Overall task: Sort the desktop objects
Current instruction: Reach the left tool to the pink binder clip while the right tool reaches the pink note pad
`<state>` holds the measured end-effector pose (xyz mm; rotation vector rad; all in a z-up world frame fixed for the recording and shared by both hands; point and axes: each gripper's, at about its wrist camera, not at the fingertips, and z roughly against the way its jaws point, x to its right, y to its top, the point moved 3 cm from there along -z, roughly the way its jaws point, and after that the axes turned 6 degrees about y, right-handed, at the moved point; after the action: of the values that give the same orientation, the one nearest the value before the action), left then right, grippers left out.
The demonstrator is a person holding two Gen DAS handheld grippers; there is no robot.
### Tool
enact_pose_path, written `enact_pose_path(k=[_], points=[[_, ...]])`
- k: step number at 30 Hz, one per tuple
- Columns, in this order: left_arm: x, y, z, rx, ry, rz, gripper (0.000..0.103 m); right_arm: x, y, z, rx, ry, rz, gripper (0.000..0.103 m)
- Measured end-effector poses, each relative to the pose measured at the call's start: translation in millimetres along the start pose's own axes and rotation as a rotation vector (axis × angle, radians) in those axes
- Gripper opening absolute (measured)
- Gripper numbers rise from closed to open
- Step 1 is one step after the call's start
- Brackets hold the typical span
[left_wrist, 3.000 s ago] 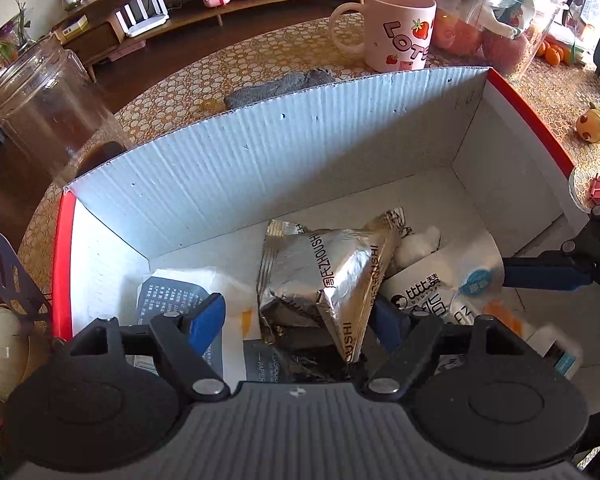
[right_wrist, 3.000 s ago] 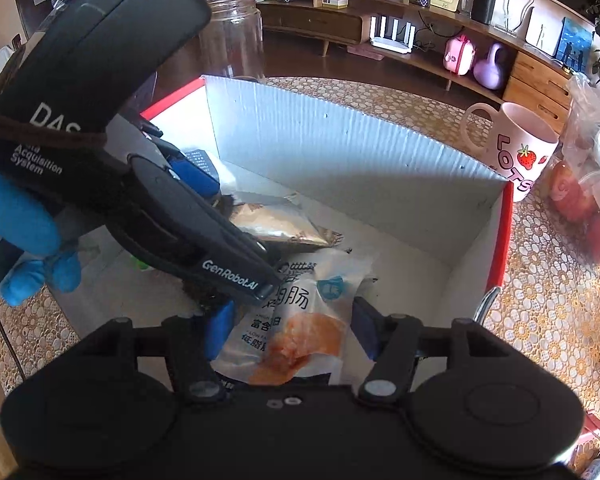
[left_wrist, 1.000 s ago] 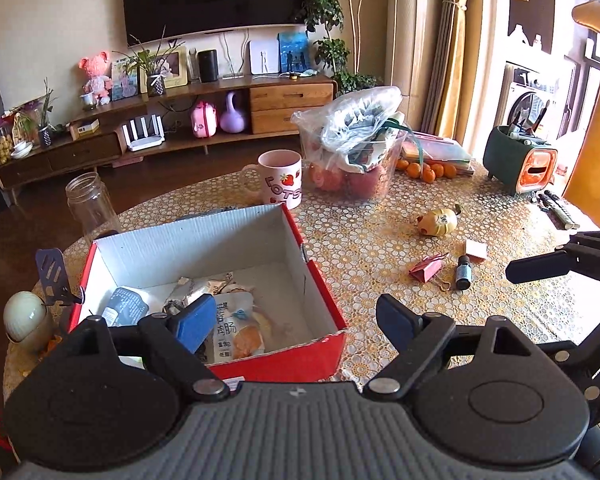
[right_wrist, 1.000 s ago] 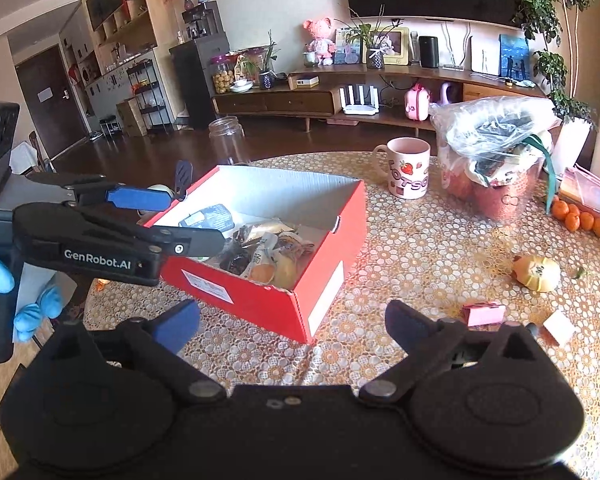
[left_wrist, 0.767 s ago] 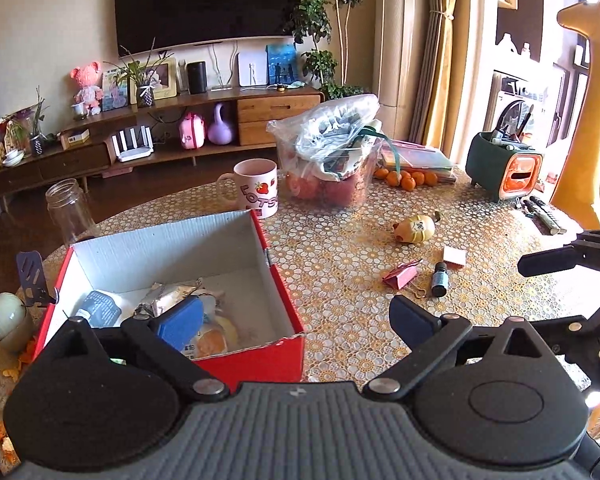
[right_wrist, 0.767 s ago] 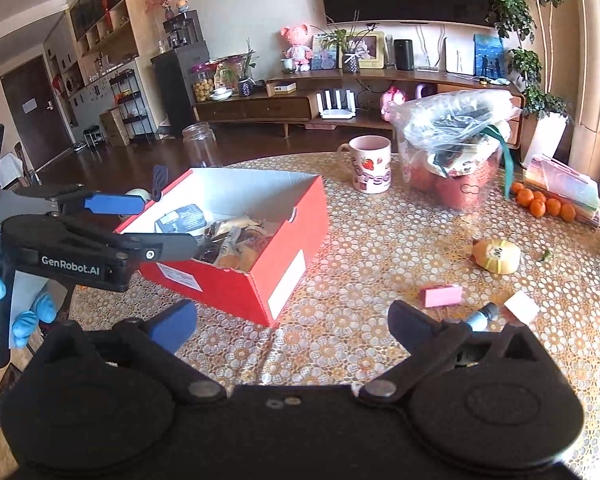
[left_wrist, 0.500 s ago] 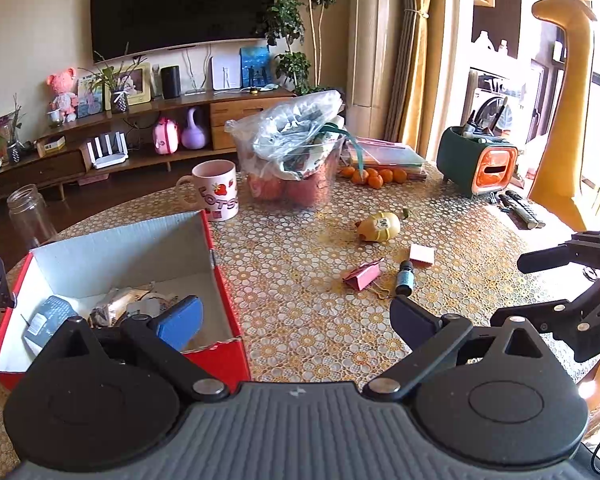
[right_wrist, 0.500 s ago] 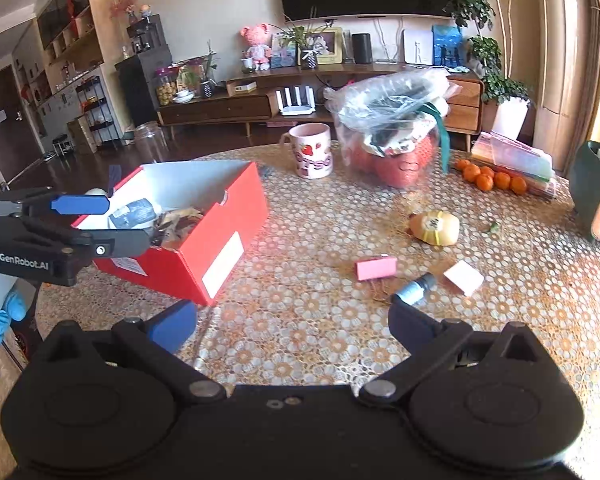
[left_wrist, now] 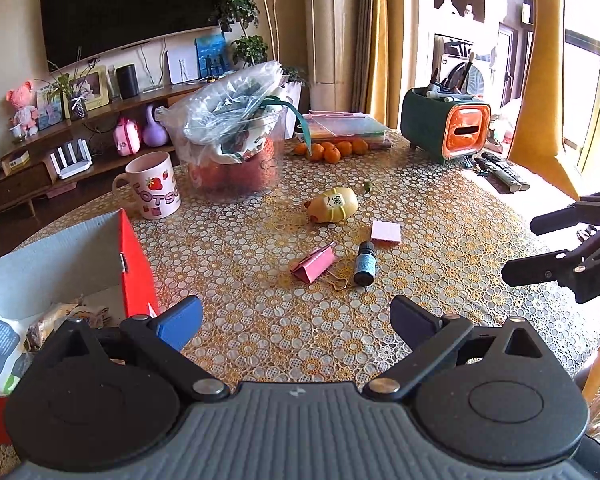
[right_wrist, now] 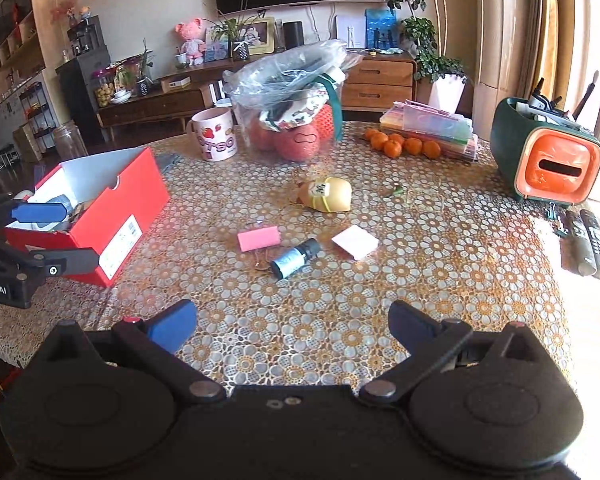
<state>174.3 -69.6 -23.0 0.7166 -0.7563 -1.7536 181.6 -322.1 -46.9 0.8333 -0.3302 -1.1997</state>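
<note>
Partly sorted: red box (right_wrist: 112, 208) at the surface's left edge holds packets; pink clip (right_wrist: 258, 239), small bottle (right_wrist: 294, 259) and note pad (right_wrist: 355, 242) lie mid-surface (unsorted). Left tool (left_wrist: 296, 318) and right tool (right_wrist: 292, 320) gape, empty.

The red shoebox (right_wrist: 116, 208) has a white inside; pink binder clip (right_wrist: 259, 239); gold-and-white floral lace tablecloth (right_wrist: 420, 280); orange tangerines (right_wrist: 404, 145).

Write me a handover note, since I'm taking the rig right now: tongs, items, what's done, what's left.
Left tongs: open, empty. Right tongs: open, empty, above the table.
Red box, at the left, already holds snack packets.
Loose on the tablecloth: pink binder clip, small dark bottle lying beside it, pink note pad, yellow toy.
Left: probably box these four.
</note>
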Motion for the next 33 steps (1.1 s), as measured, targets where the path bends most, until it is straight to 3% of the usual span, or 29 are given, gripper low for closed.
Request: enact_pose_path(k=[15, 33], points=[[24.1, 5.6, -81.1, -0.019, 0.035, -0.066, 0.1, 49.5, 8.2, -50.2, -0.036, -0.043, -0.013, 0.102], [35.8, 9.8, -170.8, -0.064, 0.042, -0.103, 0.1, 80.6, 25.8, -138.3, -0.125, -0.079, 0.021, 0.099]])
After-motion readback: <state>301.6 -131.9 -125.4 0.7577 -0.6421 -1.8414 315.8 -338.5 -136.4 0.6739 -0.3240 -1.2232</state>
